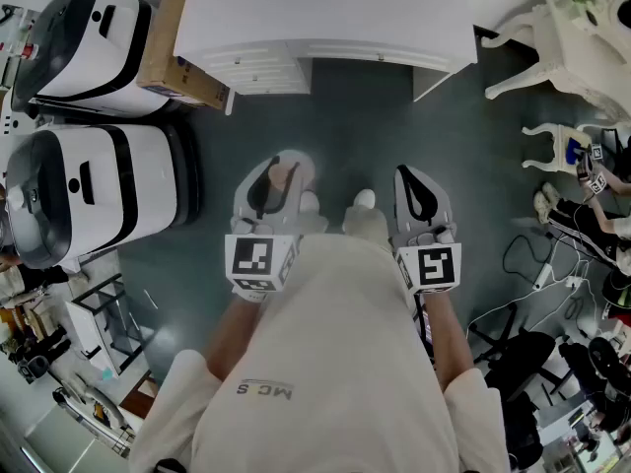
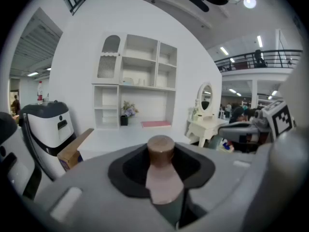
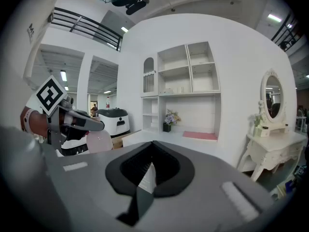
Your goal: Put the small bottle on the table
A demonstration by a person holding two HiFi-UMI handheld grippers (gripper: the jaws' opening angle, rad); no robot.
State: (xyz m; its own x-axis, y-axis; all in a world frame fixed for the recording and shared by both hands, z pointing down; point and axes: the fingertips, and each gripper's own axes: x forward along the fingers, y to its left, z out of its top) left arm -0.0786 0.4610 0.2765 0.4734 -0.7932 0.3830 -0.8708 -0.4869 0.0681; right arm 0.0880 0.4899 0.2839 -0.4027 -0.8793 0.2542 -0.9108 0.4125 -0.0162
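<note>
We judge the task about half done: the left tongs [image 1: 275, 183] are clamped on the small bottle [image 2: 162, 179] — a smooth, pale-pink body narrowing to a round brown cap — above the dark floor [image 1: 345, 126]. The glossy white desk [image 1: 325, 18] lies at twelve o'clock, well apart, so the approach and set-down remain. The right tongs [image 3: 150, 170], clenched on nothing, hang at three o'clock of the left.

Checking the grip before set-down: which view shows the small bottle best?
The left gripper view: the small bottle sits large at centre, brown cap visible, clamped in the left gripper. The head view shows only a pinkish sliver from above; the right gripper view shows its pale body sideways, small.
</note>
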